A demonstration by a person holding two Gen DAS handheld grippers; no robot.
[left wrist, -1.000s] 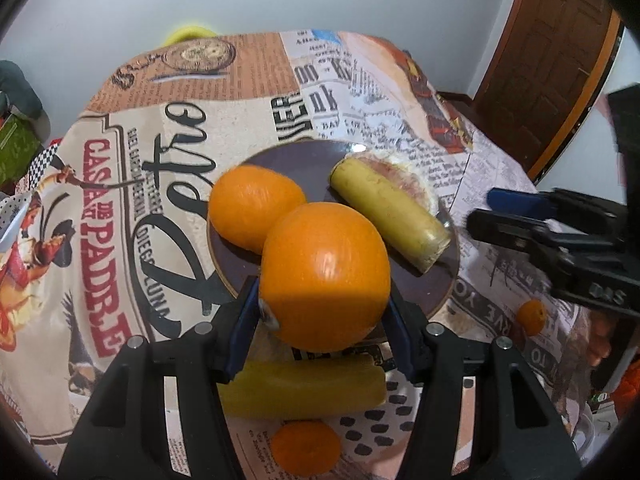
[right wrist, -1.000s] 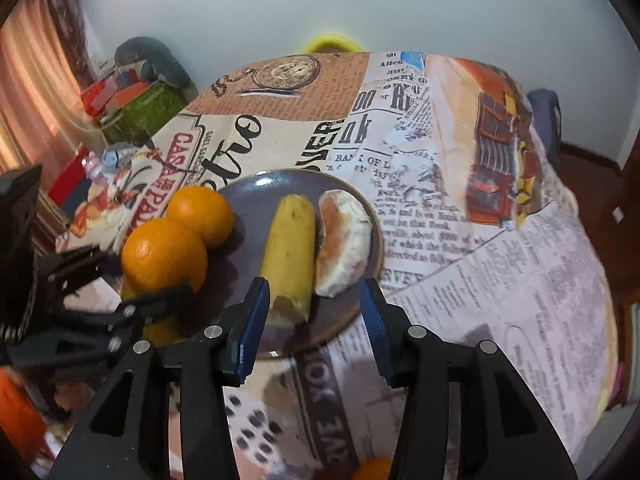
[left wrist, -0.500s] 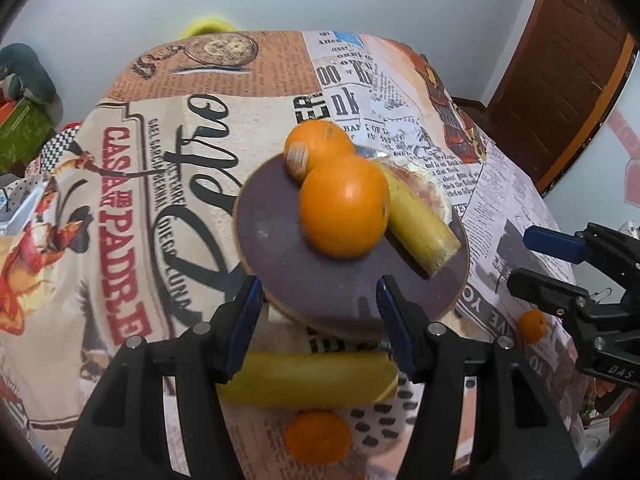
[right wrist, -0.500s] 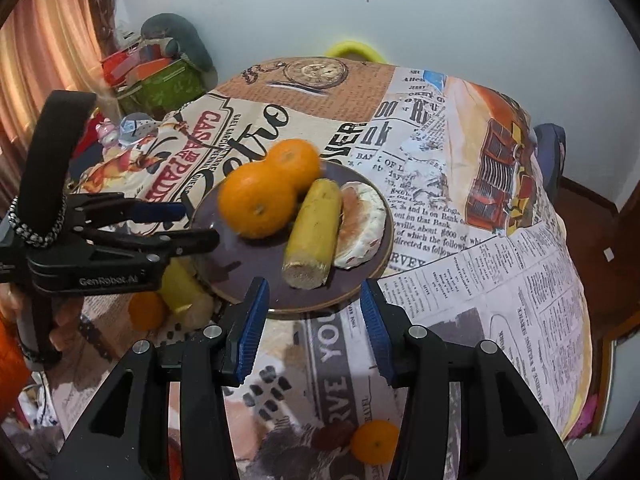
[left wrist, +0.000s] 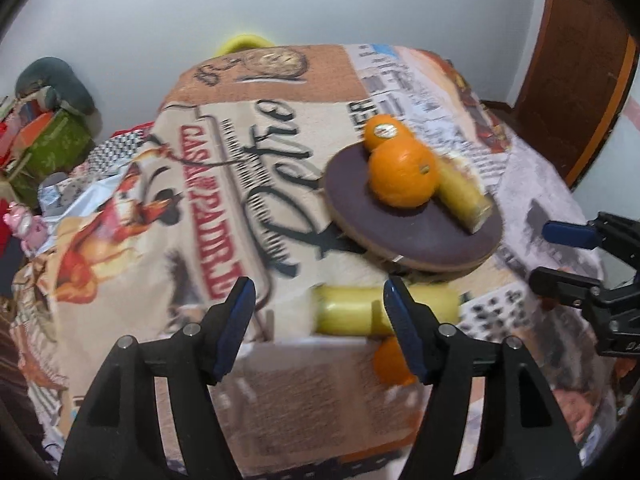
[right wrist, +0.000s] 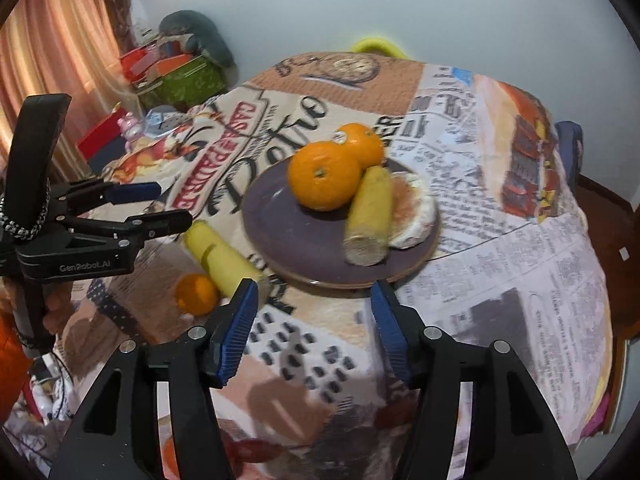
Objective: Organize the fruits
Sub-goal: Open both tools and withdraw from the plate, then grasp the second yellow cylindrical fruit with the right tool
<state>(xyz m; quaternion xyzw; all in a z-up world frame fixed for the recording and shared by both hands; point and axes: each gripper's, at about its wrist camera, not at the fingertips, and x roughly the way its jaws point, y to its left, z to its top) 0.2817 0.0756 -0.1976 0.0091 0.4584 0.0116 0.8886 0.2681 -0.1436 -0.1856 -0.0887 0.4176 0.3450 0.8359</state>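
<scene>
A dark round plate point(left wrist: 416, 240) point(right wrist: 288, 240) on the printed tablecloth holds a large orange point(left wrist: 402, 174) point(right wrist: 324, 176), a second orange point(left wrist: 386, 132) point(right wrist: 360, 144) with a sticker, a yellow banana piece point(left wrist: 460, 196) point(right wrist: 370, 216) and a pale peeled fruit point(right wrist: 414, 208). Off the plate, on the near side, lie another banana piece point(left wrist: 352, 310) point(right wrist: 220, 256) and a small mandarin point(left wrist: 390, 362) point(right wrist: 196, 294). My left gripper point(left wrist: 319, 292) point(right wrist: 168, 204) hovers short of the plate, jaws opening, nothing between them. My right gripper point(right wrist: 314, 292) point(left wrist: 560, 252) hangs before the plate's near rim, jaws opening and empty.
The tablecloth point(right wrist: 500, 264) drops away at the right and near edges. A green box and clutter point(right wrist: 180, 76) stand at the left, and a yellow chair back point(left wrist: 244, 42) behind the table. A brown door point(left wrist: 580, 60) is at the right. A hand point(right wrist: 56, 312) holds the left gripper.
The left gripper let the large orange go onto the plate, where it rolled against the other orange. Both grippers drew back from the plate and their jaws widened.
</scene>
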